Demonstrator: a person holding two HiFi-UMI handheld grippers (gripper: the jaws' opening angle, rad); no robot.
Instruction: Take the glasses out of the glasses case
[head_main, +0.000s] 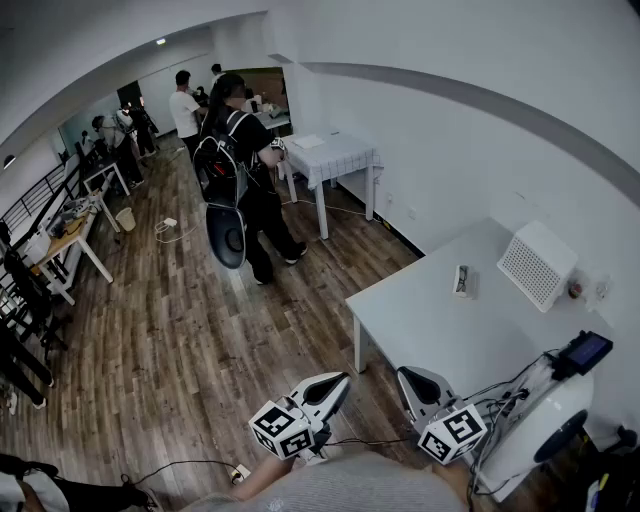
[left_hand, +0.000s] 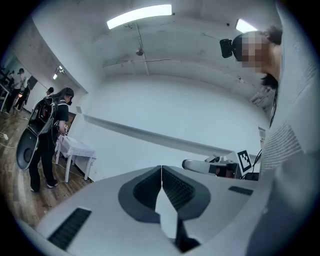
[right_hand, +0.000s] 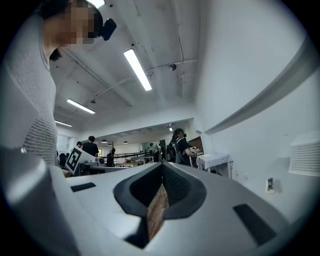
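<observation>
Risk here is a blind reach: L gripper (left_hand: 161, 170) and R gripper (right_hand: 162, 167) both have jaws closed on nothing, held level, while case (head_main: 461, 281) lies well apart on table (head_main: 430, 330), so arriving w/o opening first could shove it or miss it.

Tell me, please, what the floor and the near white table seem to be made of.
The floor looks like wood or wood-look laminate: brown planks with seams and grain, faintly glossy. The table has a smooth, matte white top without grain, probably painted or laminated board; what its legs are made of is unclear.
</observation>
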